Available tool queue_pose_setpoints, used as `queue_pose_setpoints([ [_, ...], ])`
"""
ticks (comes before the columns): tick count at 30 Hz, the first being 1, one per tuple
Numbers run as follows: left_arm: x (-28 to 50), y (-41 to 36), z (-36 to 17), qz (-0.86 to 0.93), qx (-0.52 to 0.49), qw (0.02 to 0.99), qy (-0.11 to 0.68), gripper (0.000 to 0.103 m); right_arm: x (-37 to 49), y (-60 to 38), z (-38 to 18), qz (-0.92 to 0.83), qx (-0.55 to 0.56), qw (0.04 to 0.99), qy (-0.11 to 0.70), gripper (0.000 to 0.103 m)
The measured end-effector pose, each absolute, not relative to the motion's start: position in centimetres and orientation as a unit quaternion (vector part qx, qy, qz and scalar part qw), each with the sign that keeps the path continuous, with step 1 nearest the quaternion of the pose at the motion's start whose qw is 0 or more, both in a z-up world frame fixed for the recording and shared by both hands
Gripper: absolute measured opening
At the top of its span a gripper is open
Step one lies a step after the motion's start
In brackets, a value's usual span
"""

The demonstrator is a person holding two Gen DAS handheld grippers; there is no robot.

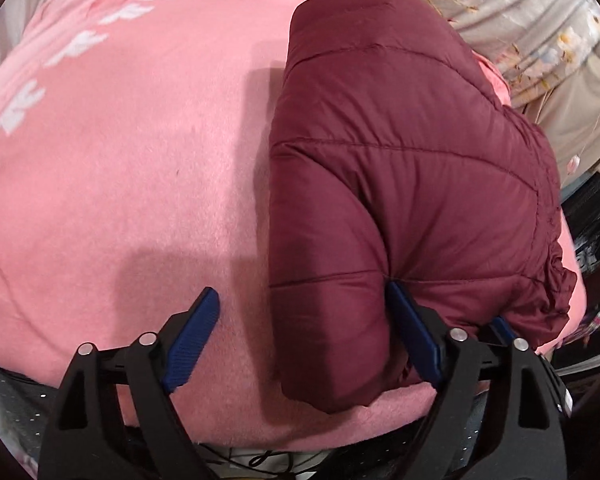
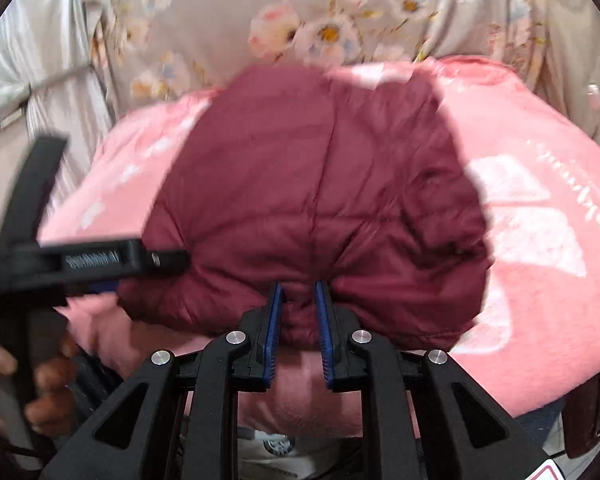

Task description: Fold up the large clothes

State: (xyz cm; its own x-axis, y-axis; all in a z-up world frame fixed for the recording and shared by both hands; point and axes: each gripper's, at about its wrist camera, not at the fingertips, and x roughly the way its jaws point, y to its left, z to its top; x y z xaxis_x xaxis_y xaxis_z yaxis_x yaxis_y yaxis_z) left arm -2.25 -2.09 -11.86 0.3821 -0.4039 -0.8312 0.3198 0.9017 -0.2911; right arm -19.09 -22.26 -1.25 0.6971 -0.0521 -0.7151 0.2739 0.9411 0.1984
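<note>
A maroon quilted jacket (image 1: 412, 168) lies folded into a thick bundle on a pink blanket (image 1: 132, 184). My left gripper (image 1: 300, 290) stands wide open at the bundle's near left corner. Its right finger (image 1: 410, 328) presses against the jacket's edge and its left finger (image 1: 198, 332) hangs over bare blanket. In the right wrist view the jacket (image 2: 320, 184) fills the middle. My right gripper (image 2: 299, 286) is at its near edge, the pads close together with a bulge of maroon fabric pinched between them. A person's hand (image 2: 48, 380) holds the left gripper at that view's left.
A pale floral cloth (image 2: 300, 20) hangs behind the blanket. White print runs across the pink blanket (image 2: 540, 220). Dark clutter (image 1: 596, 216) sits past the blanket's right edge. The blanket's near edge drops off just below the grippers, with cables (image 1: 260, 460) underneath.
</note>
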Motion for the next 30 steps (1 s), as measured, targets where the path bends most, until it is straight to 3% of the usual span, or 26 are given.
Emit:
queue_pose_setpoints([
  [1, -2.2, -2.0, -11.7, -0.223, -0.046, 0.828, 0.513, 0.084, -19.5, -22.7, -0.2, -0.102, 0.151, 0.915, 0.361, 0.017],
  [4, -2.2, -1.7, -10.3, -0.244, -0.054, 0.824, 0.508, 0.082, -20.3, -24.4, 2.4, -0.147, 0.154, 0.923, 0.321, 0.038],
  [5, -2.2, -1.6, -9.9, -0.252, -0.058, 0.823, 0.506, 0.082, -20.3, -25.2, 2.9, -0.161, 0.158, 0.923, 0.312, 0.055],
  [6, -2.2, -1.6, -9.3, -0.264, -0.066, 0.821, 0.502, 0.083, -20.3, -25.9, 3.2, -0.171, 0.164, 0.922, 0.306, 0.064],
  [9, -1.6, -1.9, -8.4, -0.275, -0.08, 0.823, 0.49, 0.093, -19.3, -28.3, 2.8, -0.184, 0.189, 0.912, 0.315, 0.065],
  [14, 0.7, -2.1, -9.1, -0.278, -0.108, 0.812, 0.502, 0.093, -17.8, -30.6, 0.3, -0.186, 0.232, 0.891, 0.342, 0.065],
  [25, 3.3, -1.5, -12.2, -0.326, -0.201, 0.749, 0.54, 0.098, -16.1, -32.4, -5.2, -0.162, 0.33, 0.848, 0.382, 0.081],
  [30, 3.4, -2.4, -11.8, -0.337, -0.187, 0.753, 0.533, 0.098, -15.5, -32.3, -5.6, -0.154, 0.342, 0.846, 0.38, 0.085],
])
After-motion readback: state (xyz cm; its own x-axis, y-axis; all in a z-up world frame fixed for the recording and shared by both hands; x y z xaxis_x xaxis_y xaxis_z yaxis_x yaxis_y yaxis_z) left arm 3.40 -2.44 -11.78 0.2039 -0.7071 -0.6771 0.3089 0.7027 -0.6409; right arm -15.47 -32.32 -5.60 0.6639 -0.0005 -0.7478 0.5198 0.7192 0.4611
